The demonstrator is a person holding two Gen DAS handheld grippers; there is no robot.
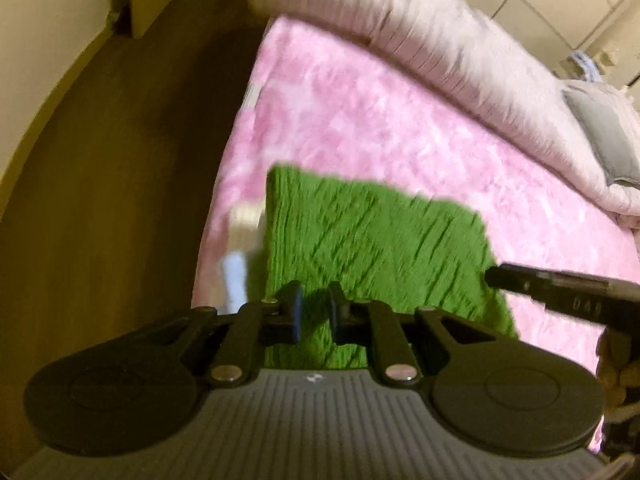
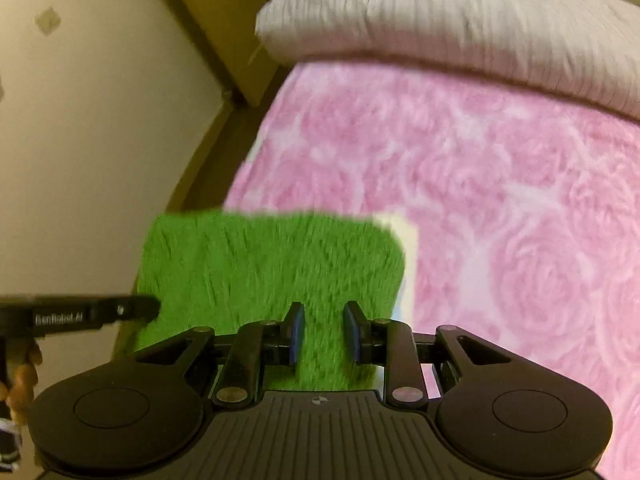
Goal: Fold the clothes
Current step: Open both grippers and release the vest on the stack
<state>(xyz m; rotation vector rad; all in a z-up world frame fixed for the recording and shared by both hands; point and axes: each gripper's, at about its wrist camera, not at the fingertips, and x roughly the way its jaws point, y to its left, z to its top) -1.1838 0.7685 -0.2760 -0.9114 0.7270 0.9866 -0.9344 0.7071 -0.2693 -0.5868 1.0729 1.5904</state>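
Note:
A green knitted garment hangs folded over the pink bed blanket, held up along its near edge by both grippers. My left gripper is shut on that edge, with green knit and shadow between its fingers. In the right wrist view the same garment runs between the blue pads of my right gripper, which is shut on it. Its far left corner hangs past the bed's edge. The right gripper's finger shows at the garment's right side, and the left gripper's finger at its left side.
A rumpled pale duvet lies across the far side of the bed, with a grey pillow at the right. Dark wooden floor lies left of the bed. A cream and light-blue cloth peeks out beside the garment. A hand grips the left tool.

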